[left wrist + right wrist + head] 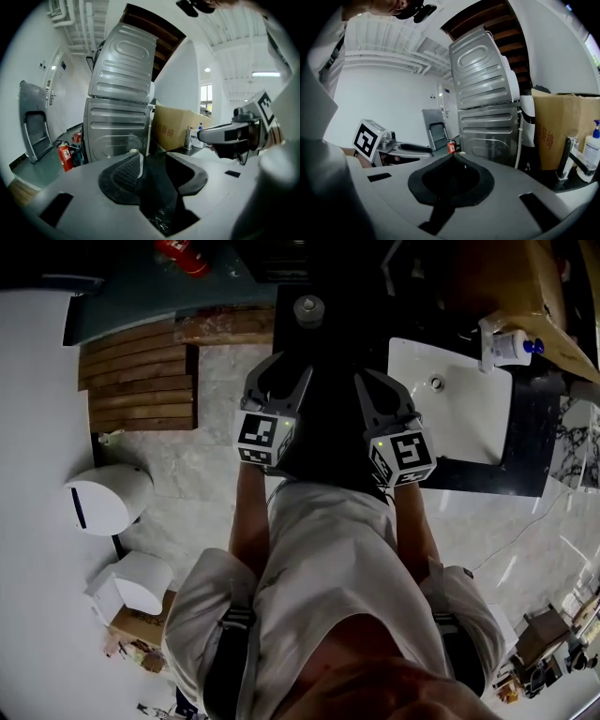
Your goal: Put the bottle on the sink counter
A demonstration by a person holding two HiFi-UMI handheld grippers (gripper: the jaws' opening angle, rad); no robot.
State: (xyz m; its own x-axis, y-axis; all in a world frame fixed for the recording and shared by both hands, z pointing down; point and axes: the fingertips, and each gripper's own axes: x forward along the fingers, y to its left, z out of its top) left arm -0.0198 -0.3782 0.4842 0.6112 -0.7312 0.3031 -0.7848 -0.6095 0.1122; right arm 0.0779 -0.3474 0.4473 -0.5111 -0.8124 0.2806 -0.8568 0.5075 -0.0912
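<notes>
A small bottle with a pale round cap [308,308] stands on a dark surface ahead of me; its top [134,153] peeks past the left jaw in the left gripper view. My left gripper [284,367] [153,158] hangs short of it, jaws apart with nothing between them. My right gripper [367,381] [452,157] is held beside the left one, jaws closed tip to tip and empty. The white sink basin [469,418] sits in a dark counter [527,427] to the right.
A pump soap bottle [511,346] [593,150] and a faucet [567,157] stand at the sink's far side, by a cardboard box [562,126]. Stacked metal machines [119,108] rise ahead. A fire extinguisher [64,154], wooden slats [141,381] and white bins [103,498] lie to the left.
</notes>
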